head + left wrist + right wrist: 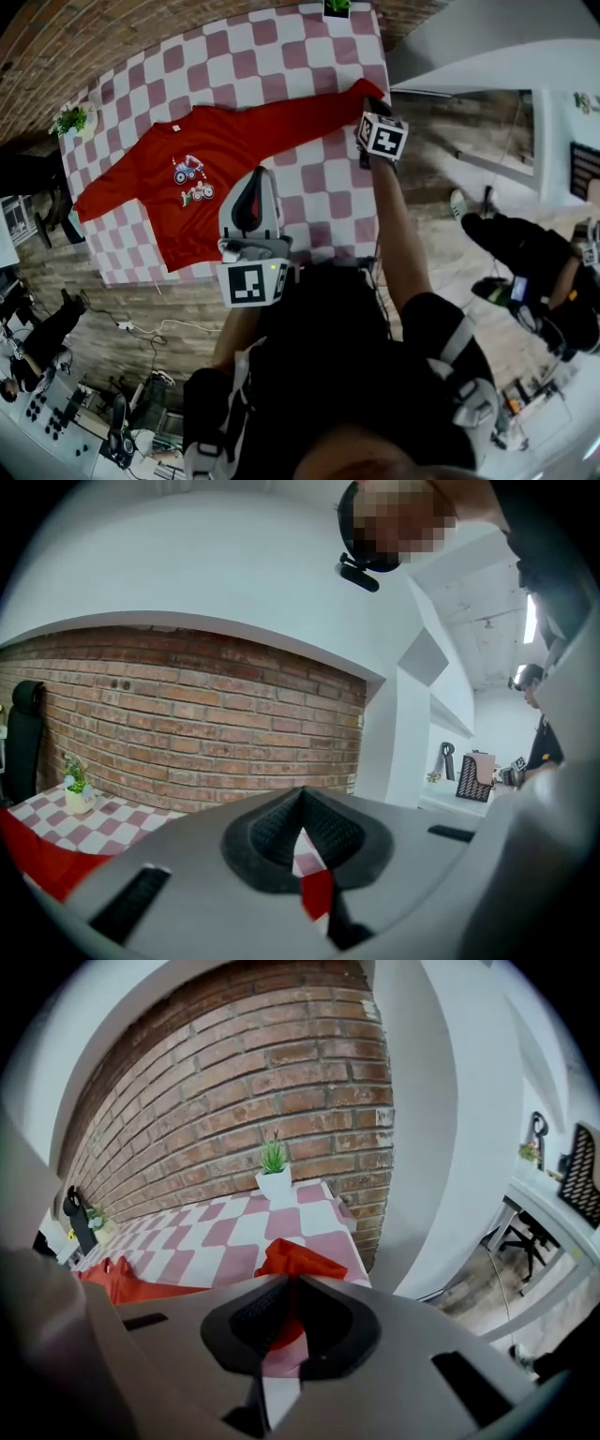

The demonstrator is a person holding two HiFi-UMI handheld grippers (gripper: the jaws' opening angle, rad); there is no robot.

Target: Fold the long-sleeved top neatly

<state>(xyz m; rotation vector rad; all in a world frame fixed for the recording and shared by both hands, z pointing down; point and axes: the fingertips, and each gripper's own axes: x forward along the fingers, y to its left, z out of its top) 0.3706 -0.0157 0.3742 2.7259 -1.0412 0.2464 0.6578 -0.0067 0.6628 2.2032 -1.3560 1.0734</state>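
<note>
A red long-sleeved top (216, 159) with a printed picture on its chest lies spread flat on the pink-and-white checked table (309, 56). One sleeve reaches to the table's far right corner. There my right gripper (371, 105) is shut on that sleeve's cuff (300, 1258), and the red cloth bunches up between its jaws (289, 1283). My left gripper (251, 187) hovers above the table near the top's hem, on my side of it. Its jaws (302, 799) are shut, pointing almost level at the brick wall, and I see nothing held in them.
A small potted plant (274, 1171) stands at the table's far edge, just beyond the cuff. Another plant (72, 120) sits at the far left corner. The table's right edge drops off beside my right gripper. People and desks stand on the floor to the left and right.
</note>
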